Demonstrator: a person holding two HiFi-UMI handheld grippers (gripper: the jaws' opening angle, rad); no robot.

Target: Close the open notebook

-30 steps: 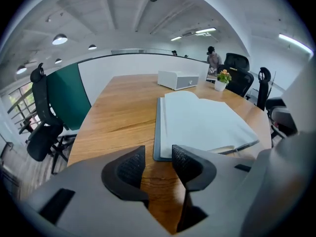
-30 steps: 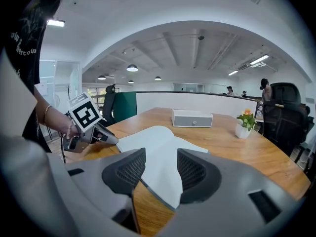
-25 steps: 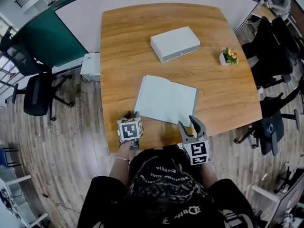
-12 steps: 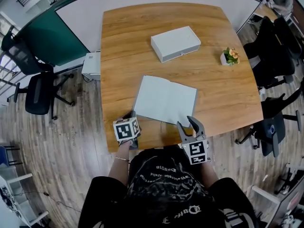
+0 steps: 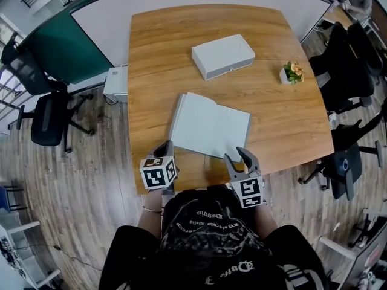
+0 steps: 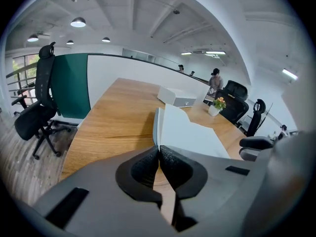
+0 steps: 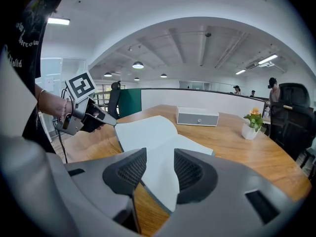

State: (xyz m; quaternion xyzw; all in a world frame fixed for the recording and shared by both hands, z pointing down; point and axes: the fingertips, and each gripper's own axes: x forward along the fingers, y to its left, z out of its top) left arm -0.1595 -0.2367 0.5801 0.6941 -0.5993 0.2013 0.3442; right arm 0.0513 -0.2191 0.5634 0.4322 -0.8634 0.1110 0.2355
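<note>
Notebook (image 5: 208,128) lies open on the table's (image 5: 163,47) near half — light, floppy, we judge. Our left gripper (image 5: 167,146) pinches its left cover corner, the best hold; our right gripper (image 5: 237,156) gapes half open, empty.

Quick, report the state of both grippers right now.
Left gripper: closed, pinching the raised left edge of the notebook.
Right gripper: open, holding nothing; jaws apart at the notebook's near right corner.

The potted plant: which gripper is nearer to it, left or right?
Right. The right gripper is left of the potted plant, nearer the person, at the notebook's right corner; the left gripper is farther left, shut on the notebook's left corner.
</note>
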